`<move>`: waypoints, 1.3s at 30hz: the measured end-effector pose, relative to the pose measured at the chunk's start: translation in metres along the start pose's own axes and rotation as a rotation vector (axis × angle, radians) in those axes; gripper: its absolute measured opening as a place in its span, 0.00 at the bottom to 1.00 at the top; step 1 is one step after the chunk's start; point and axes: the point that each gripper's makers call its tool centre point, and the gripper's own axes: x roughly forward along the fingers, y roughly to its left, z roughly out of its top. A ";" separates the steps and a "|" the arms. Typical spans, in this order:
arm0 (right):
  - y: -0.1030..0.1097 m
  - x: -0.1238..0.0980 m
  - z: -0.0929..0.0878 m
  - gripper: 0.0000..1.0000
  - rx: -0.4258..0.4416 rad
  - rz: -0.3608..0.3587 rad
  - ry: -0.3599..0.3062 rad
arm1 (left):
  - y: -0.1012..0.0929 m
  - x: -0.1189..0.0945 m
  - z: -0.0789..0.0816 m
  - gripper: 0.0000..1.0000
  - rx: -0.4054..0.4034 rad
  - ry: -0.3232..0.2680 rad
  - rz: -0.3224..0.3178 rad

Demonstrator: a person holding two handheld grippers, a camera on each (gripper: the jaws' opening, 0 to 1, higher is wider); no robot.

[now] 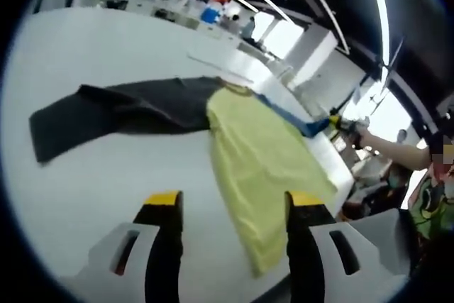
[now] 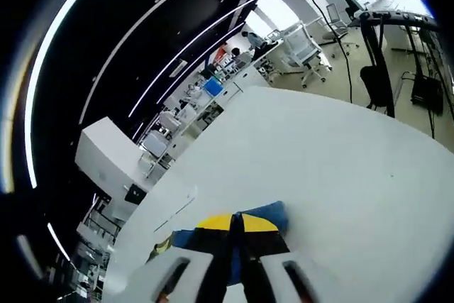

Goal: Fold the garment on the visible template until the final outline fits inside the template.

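In the left gripper view, the left gripper (image 1: 234, 207) hangs over the white tabletop (image 1: 92, 54) with its two black, yellow-tipped jaws spread wide and nothing between them. Beyond the jaws lies the garment, a soft cloth piece in three colours: a pale yellow-green fabric panel (image 1: 259, 154), a dark grey fabric sleeve (image 1: 120, 111) and a strip of blue fabric (image 1: 294, 118). The yellow-green panel stretches from the middle of the tabletop toward its near edge, and its lower end lies just beside the right-hand jaw, partly under it. The grey sleeve spreads flat away from the panel toward the far side of the tabletop, well apart from the jaws. The blue strip runs along the far side of the panel out to the right gripper (image 1: 339, 124), seen small near the tabletop's edge at the end of a person's outstretched arm (image 1: 394, 147).

In the right gripper view, the right gripper (image 2: 236, 226) has its yellow-tipped jaws pressed close together on the blue fabric, which bunches around the tips against the white tabletop. A little yellow-green cloth shows beside the gripper's body, low in that view.
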 end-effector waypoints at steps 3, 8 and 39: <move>0.010 0.004 -0.001 0.00 -0.010 0.019 0.016 | 0.001 -0.001 0.002 0.54 -0.028 -0.008 0.003; 0.028 0.010 -0.001 0.00 -0.037 0.045 0.027 | 0.001 0.000 0.008 0.54 -0.029 -0.036 0.000; 0.171 0.040 -0.031 0.00 -0.127 0.356 0.141 | -0.012 -0.004 0.026 0.52 -0.061 -0.140 -0.057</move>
